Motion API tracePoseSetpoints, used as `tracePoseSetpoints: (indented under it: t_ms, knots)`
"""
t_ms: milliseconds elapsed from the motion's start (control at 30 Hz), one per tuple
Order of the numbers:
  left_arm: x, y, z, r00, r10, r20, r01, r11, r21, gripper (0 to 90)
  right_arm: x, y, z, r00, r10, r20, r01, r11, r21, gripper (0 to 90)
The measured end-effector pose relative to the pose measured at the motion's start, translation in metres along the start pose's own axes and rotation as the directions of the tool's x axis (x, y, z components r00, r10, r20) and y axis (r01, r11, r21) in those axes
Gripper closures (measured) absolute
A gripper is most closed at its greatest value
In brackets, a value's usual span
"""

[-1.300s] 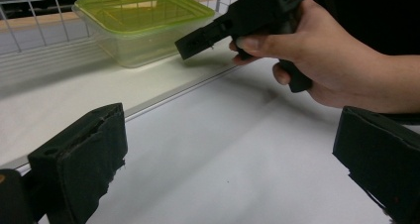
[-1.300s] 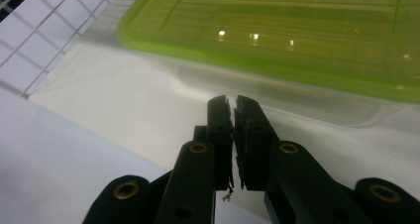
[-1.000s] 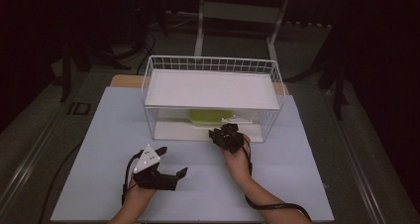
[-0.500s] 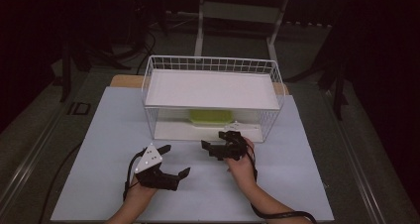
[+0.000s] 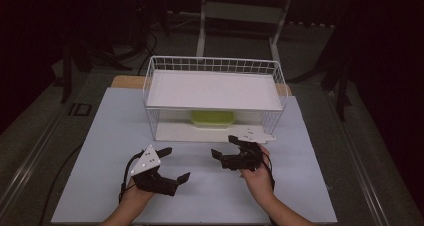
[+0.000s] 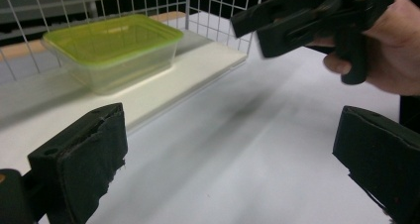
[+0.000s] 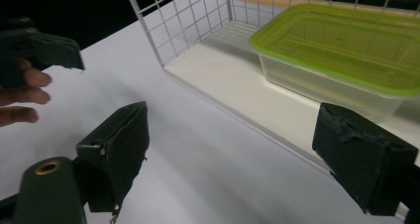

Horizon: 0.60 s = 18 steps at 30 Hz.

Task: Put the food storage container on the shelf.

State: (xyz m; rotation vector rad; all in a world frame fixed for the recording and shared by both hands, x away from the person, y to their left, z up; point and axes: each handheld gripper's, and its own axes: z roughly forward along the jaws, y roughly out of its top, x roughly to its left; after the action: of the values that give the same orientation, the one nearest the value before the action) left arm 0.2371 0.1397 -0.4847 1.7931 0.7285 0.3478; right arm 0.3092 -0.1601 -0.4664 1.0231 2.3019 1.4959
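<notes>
A clear container with a green lid sits on the lower shelf of a white wire rack. It lies ahead of the jaws in the left gripper view and the right gripper view. My left gripper rests open on the white table in front of the rack, jaws wide apart with nothing between them. My right gripper is open too, just in front of the shelf's edge and empty. Each gripper's camera shows the other gripper off to the side.
The rack's upper shelf carries a bare white board. The white table surface spreads to both sides of the rack. Dark floor, stands and cables lie beyond the table.
My right gripper has drawn back from the rack's lower shelf toward the person. The left gripper has barely shifted. The container stays where it was.
</notes>
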Motion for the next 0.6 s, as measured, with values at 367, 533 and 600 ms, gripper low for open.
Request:
tracePoseSetpoints:
  t_ms: [367, 533, 600]
  knots:
    - [-0.007, -0.007, -0.015, 0.9997, -0.016, 0.021, 0.016, 0.9997, 0.018, 0.9, 0.008, -0.016, -0.044, 0.9986, -0.010, -0.053, 0.009, 0.999, -0.034, 14.9]
    - [-0.011, -0.013, -0.018, 0.9996, -0.014, 0.026, 0.013, 0.9993, 0.034, 1.0, 0.008, -0.029, -0.056, 0.9982, -0.011, -0.059, 0.011, 1.000, -0.005, 14.9]
    - [-0.011, -0.016, -0.018, 0.9994, -0.014, 0.031, 0.013, 0.9994, 0.033, 0.9, 0.006, -0.034, -0.062, 0.9978, -0.003, -0.066, 0.003, 1.000, -0.002, 14.9]
